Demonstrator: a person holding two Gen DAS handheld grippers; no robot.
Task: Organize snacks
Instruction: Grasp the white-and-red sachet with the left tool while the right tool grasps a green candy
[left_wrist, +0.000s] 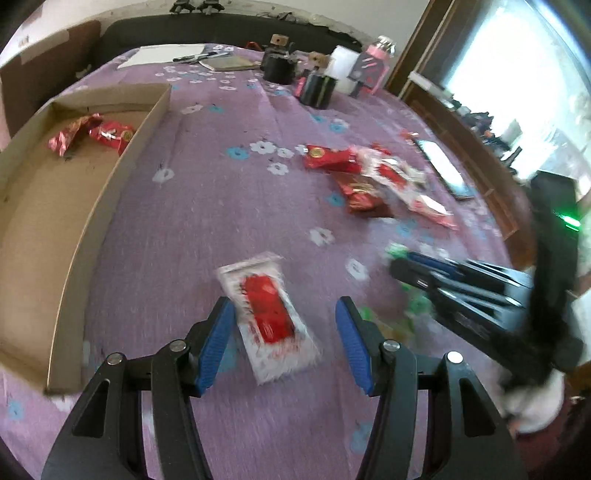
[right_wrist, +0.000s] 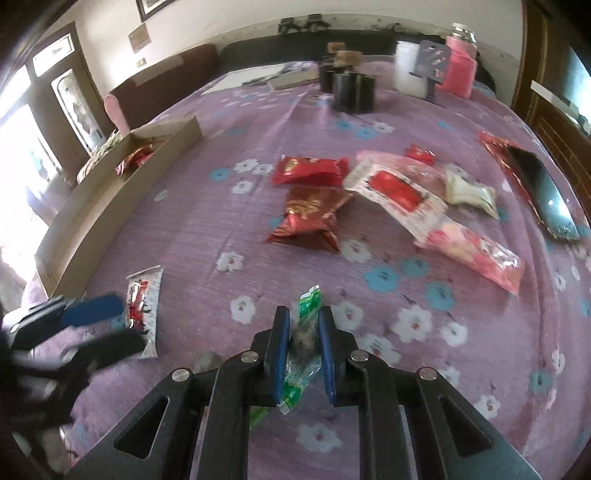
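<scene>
My left gripper (left_wrist: 286, 314) is open, its blue fingers on either side of a clear packet with a red snack (left_wrist: 269, 317) lying on the purple cloth; the packet also shows in the right wrist view (right_wrist: 142, 314). My right gripper (right_wrist: 303, 325) is shut on a green snack packet (right_wrist: 304, 347) and holds it just above the cloth. A shallow cardboard box (left_wrist: 122, 162) at the left holds two red snacks (left_wrist: 92, 133). A pile of red and clear snack packets (right_wrist: 351, 192) lies in the middle of the table.
A phone (right_wrist: 546, 195) lies at the right edge. Black jars (right_wrist: 351, 88), a white container (right_wrist: 408, 70), a pink bottle (right_wrist: 458, 62) and papers with pens (left_wrist: 173, 55) stand at the far end. The right gripper shows in the left wrist view (left_wrist: 461, 288).
</scene>
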